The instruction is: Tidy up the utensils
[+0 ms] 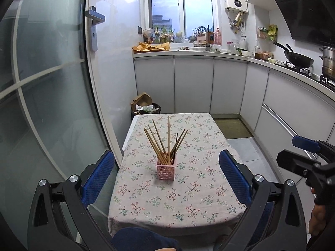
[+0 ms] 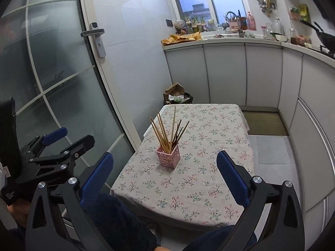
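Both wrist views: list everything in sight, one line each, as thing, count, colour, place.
chopsticks: about ten, tan with a few dark, standing splayed in the holder
holder: one, pink, perforated, near the middle of the table
table: one, floral cloth, in front of the person
glass door: one, frosted, left of the table
bin: one, dark, holding a brown paper bag, beyond the table
floor mat: one, olive, right of the table
wok: one, black, on the stove at right
steel pot: one, silver, beside the wok
left hand-held gripper: one, black with blue pads, open, empty
right hand-held gripper: one, black with blue pads, open, empty
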The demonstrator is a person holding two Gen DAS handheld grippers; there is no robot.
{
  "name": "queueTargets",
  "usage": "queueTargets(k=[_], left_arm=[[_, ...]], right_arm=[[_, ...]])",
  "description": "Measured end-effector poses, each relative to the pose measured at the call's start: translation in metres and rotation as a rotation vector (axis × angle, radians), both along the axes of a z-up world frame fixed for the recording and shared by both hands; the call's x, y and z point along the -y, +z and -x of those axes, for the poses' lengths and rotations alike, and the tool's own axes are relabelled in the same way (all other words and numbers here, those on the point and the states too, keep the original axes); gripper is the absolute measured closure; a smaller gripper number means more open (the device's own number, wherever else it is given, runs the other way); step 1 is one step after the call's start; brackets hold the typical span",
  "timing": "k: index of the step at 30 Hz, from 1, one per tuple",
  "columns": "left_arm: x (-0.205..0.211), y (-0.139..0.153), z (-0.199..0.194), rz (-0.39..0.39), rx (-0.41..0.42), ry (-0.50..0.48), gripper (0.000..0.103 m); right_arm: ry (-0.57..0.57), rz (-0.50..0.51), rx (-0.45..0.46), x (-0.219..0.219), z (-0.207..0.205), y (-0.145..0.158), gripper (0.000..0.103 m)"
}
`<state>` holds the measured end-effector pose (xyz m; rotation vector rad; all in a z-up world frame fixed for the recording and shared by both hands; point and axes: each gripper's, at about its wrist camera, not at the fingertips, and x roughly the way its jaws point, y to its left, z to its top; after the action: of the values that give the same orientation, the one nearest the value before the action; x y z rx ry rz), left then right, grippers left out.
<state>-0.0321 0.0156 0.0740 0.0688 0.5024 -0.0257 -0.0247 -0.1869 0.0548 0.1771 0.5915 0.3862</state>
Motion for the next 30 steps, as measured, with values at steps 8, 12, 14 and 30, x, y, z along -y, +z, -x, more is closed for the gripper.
queueTargets(k=[8,12,14,30], left_arm=[[0.006,0.011,0.005,-0.003,0.026,-0.001,0.007],[0.010,0.010,0.003,0.008,0.021,-0.023,0.007],[0.012,0.010,0.003,0.007,0.020,-0.027,0.007],[0.012,0.007,0.000,0.013,0.005,-0.037,0.007]], right_arm=[[-0.005,0.013,0.005,0.002,0.003,0.004,0.007],[-0.013,0.025,0.009,0.003,0.003,0.005,0.007],[-0.018,0.028,0.009,0.003,0.002,0.005,0.007],[-0.012,0.023,0.010,0.003,0.001,0.004,0.007]])
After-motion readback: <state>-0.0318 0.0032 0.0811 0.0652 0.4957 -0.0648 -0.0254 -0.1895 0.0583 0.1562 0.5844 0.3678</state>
